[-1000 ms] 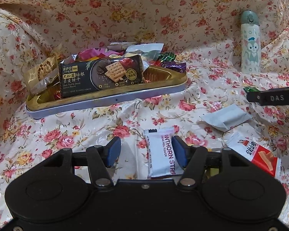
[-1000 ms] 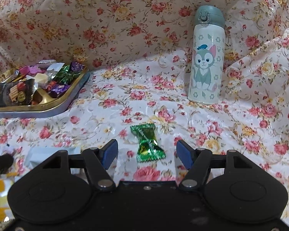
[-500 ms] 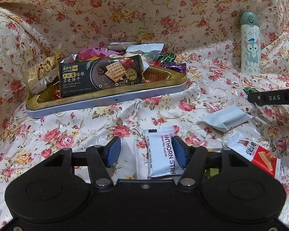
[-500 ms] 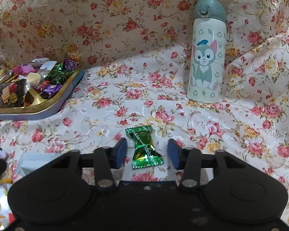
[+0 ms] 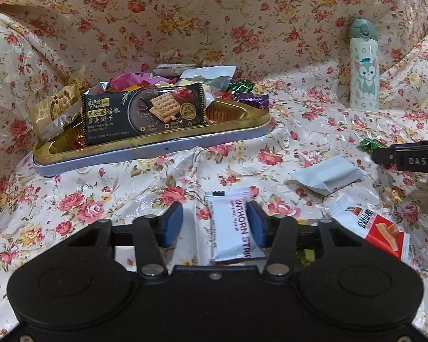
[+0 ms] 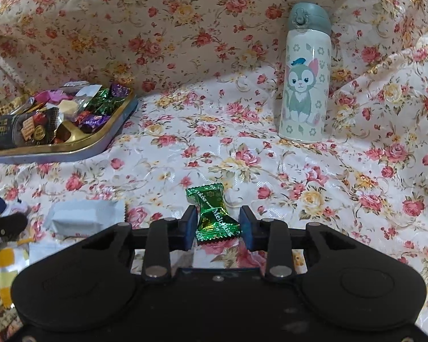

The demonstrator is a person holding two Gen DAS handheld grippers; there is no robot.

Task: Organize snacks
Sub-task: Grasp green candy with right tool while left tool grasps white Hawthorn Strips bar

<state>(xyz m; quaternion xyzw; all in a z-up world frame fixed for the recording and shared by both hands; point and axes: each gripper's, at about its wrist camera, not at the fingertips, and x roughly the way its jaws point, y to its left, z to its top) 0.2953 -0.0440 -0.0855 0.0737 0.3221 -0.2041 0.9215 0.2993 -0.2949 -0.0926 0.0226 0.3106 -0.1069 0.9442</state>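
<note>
Green candy (image 6: 212,216): foil twist wrapper, shiny green with white lettering, pinched at the waist and flared at both ends; lies on the floral cloth (image 6: 185,154) between the jaws of the right gripper (image 6: 217,226).
Right gripper: jaws narrow and have just been closing; both pads sit close against the wrapper, though firm contact cannot be told.
White snack packet (image 5: 232,225): long, flat, printed "HAWTHORN STRIP" in part; lies on the cloth between the jaws of the left gripper (image 5: 215,225).
Left gripper: jaws have just been closing from a wider stance; the right pad touches the packet's edge, the left pad stands clear.
Tin tray (image 5: 157,154): gold inside, pale blue outside, heaped with wrapped sweets and a black cracker pack (image 5: 144,114).
Bottle (image 6: 305,74): upright beyond the candy, cat picture, grey cap.
Change: both pairs of jaws stand narrower than a second ago; candy and packet lie unmoved.
</note>
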